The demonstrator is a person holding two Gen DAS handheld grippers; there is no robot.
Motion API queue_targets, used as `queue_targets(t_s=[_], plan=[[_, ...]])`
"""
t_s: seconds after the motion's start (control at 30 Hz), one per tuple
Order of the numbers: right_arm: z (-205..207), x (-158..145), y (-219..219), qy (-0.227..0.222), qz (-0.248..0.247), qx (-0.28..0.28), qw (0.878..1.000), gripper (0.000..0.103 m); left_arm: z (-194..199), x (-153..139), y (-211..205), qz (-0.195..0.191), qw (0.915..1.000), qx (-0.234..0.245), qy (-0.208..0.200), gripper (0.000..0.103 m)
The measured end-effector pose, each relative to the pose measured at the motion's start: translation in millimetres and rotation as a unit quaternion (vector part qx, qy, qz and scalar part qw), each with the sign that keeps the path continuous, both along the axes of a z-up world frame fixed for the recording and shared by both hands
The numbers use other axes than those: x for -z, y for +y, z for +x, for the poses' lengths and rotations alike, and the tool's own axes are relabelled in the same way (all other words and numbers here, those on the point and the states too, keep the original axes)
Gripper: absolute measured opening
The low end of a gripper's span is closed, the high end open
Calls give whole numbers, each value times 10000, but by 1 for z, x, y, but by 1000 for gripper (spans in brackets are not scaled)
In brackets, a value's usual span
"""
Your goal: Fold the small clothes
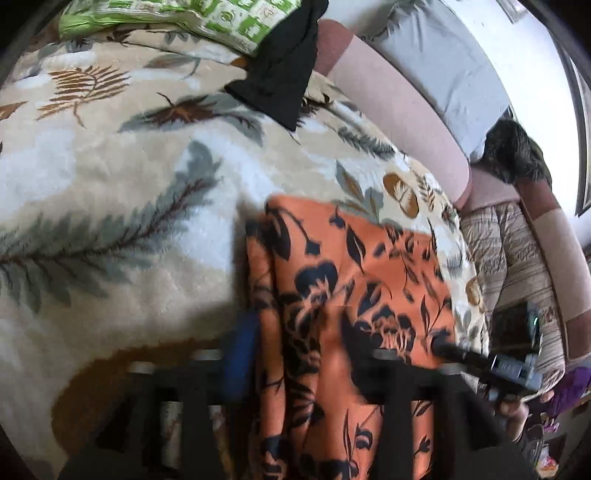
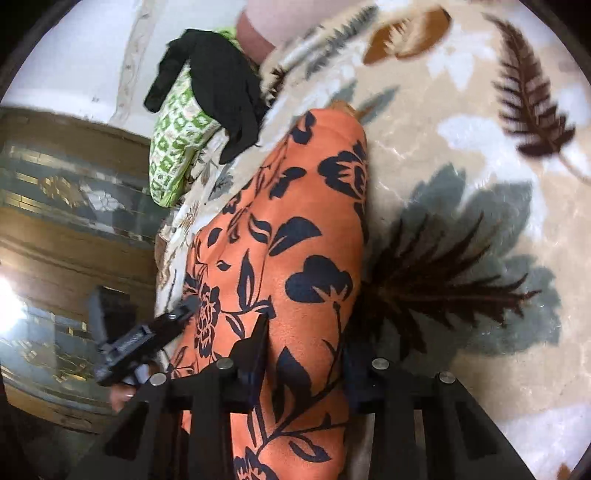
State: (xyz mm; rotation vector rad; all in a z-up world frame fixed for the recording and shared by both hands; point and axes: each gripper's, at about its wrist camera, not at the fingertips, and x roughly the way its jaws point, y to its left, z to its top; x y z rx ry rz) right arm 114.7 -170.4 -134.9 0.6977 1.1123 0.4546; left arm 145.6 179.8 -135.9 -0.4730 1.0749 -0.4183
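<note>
1. Left wrist view: orange garment (image 1: 354, 280) with a black floral print, folded into a long strip, lying on the blanket (image 1: 122, 192) right of centre and running from the near edge toward the far side.
2. Same garment in the right wrist view (image 2: 280, 236), smooth, far end rounded over, left edge close to the blanket's edge.
3. Left gripper (image 1: 295, 350) low over the near end of the strip, jaws set apart with the cloth passing between them; blurred, so cannot tell whether anything is pinched.
4. Right gripper (image 2: 306, 343) likewise straddling the near end, fingers spread to either side of the cloth, grip not discernible.
5. Right gripper also visible from the left camera (image 1: 491, 363), reaching in from the right with its tip on the garment's right edge.
6. Plush cream blanket printed with grey and brown leaves and ferns.
7. Black cloth (image 1: 284, 70) draped at the far side, partly over a green-and-white patterned pillow (image 1: 207, 18).
8. Pink and grey cushions (image 1: 402, 96) along the far right.
9. Patterned floor covering (image 2: 66, 206) left of the blanket edge in the right wrist view.
</note>
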Motion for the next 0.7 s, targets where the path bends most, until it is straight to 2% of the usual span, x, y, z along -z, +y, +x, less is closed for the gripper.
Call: queue_targets(t_s=[0.07,0.13,0.17,0.2,0.27,0.33,0.37,0.4,0.47,0.5,0.57,0.6,0.63,0.7], plan=[[-4,7,-4,140,168,111,9997,44,11,3,7,87,9996,-262,40,68],[-7,14,-9,297,327,127,9989,56,23,8,3,0,9997,-189,158,64],[-7,14,-6,291,300,45,9991,57,27,11,0,37,9998,-150,159,30],[-6,14,-1,252,224,-71,9994,57,34,16,-7,98,9997,-13,224,19],[-8,14,8,169,41,-246,9995,56,40,16,-11,108,9998,-11,186,15],[-10,15,12,118,-102,-323,9994,54,28,1,-20,534,9979,172,-316,15],[-9,17,11,150,-51,-316,9994,54,25,1,-25,660,9966,236,-432,17],[-9,19,10,172,19,-311,9994,54,25,9,-25,749,9964,254,-297,28],[-9,25,6,238,237,-262,9991,56,27,20,-10,501,9986,-150,114,50],[-10,25,2,286,302,-194,9989,56,21,14,-2,394,9985,-340,141,50],[-16,17,0,380,280,-124,9988,62,2,-9,3,423,9982,-410,-148,53],[-21,11,-1,305,240,-120,9992,63,-14,-23,4,420,9977,-379,-378,62],[-27,6,-1,198,167,-126,9996,65,-31,-33,5,391,9973,-322,-535,67],[-43,-2,-4,91,86,-126,9998,65,-62,-42,7,353,9968,-220,-685,69]])
